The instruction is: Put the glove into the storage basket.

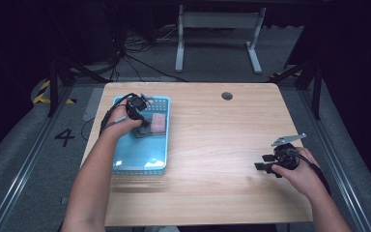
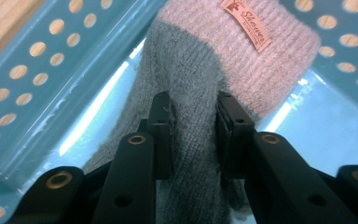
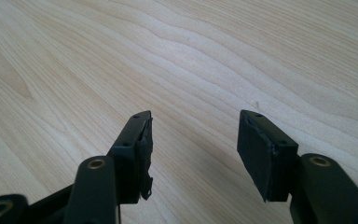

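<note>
Left gripper view: the left tongs [image 2: 193, 126] straddle a grey fuzzy knitted sock [image 2: 186, 84]; both black pads press into the wool and grip a raised fold. The sock has a pink ribbed cuff [image 2: 261, 56] carrying a small salmon woven label [image 2: 245, 24] with cursive lettering too small to read. The sock lies inside a light-blue perforated plastic basket [image 2: 28, 70] with round holes in its walls and a glossy floor. In the high view, the basket [image 1: 142, 159] sits near the left edge of the pale wood-grain counter [image 1: 212, 135]. The right tongs [image 1: 264, 162] hover near the counter's right edge, standing apart and empty, black pads rubbery with a frayed edge.
</note>
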Available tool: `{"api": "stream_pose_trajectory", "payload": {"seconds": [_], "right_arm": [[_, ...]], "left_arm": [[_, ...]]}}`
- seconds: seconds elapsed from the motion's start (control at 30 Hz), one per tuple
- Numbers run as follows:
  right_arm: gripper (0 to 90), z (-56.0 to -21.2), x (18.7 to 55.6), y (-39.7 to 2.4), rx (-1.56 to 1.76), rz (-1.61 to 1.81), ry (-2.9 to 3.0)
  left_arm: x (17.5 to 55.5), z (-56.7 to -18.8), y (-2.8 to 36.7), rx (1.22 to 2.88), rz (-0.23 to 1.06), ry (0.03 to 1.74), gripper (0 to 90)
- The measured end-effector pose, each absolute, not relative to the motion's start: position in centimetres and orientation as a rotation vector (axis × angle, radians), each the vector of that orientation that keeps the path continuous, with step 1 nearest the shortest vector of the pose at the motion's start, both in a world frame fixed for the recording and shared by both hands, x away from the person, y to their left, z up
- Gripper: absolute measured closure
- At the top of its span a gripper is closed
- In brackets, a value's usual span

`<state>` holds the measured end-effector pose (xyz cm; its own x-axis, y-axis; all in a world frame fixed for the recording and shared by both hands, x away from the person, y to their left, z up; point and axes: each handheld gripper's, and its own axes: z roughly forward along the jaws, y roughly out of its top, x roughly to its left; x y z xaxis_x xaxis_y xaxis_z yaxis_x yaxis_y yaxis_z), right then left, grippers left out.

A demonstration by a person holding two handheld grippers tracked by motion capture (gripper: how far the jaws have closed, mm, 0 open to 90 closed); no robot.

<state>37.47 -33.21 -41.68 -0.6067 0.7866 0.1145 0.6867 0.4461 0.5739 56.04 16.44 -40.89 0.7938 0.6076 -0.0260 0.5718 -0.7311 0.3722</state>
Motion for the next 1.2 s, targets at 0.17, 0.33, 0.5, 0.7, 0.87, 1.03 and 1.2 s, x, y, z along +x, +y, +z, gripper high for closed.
{"api": "stream_pose_trajectory", "payload": {"seconds": [0.17,0.33,0.5,0.7,0.87,1.03,1.2], "right_arm": [[45.1,-41.6,37.4,-33.2,1.301,0.894,2.519],[44.7,-41.5,37.3,-33.5,1.303,0.894,2.515],[44.5,-41.5,37.3,-33.4,1.307,0.894,2.513],[44.3,-41.6,37.7,-33.3,1.302,0.899,2.525],[44.3,-41.7,38.4,-32.9,1.281,0.899,2.545],[44.2,-41.5,39.1,-32.0,1.245,0.917,2.564],[44.0,-41.5,39.7,-31.4,1.22,0.923,2.582]], "left_arm": [[56.2,-41.4,16.5,2.61,0.135,0.932,66.1],[56.3,-41.6,16.5,2.617,0.15,0.925,59.1],[56.2,-41.3,16.5,2.592,0.167,0.93,49.5],[55.3,-39.9,16.7,2.52,0.183,0.923,46.7],[53.6,-37.8,16.4,2.482,0.238,0.889,47.5],[51.1,-35.2,15.7,2.421,0.243,0.854,47.4],[48.4,-33.2,15.1,2.395,0.241,0.827,47.8]]}}
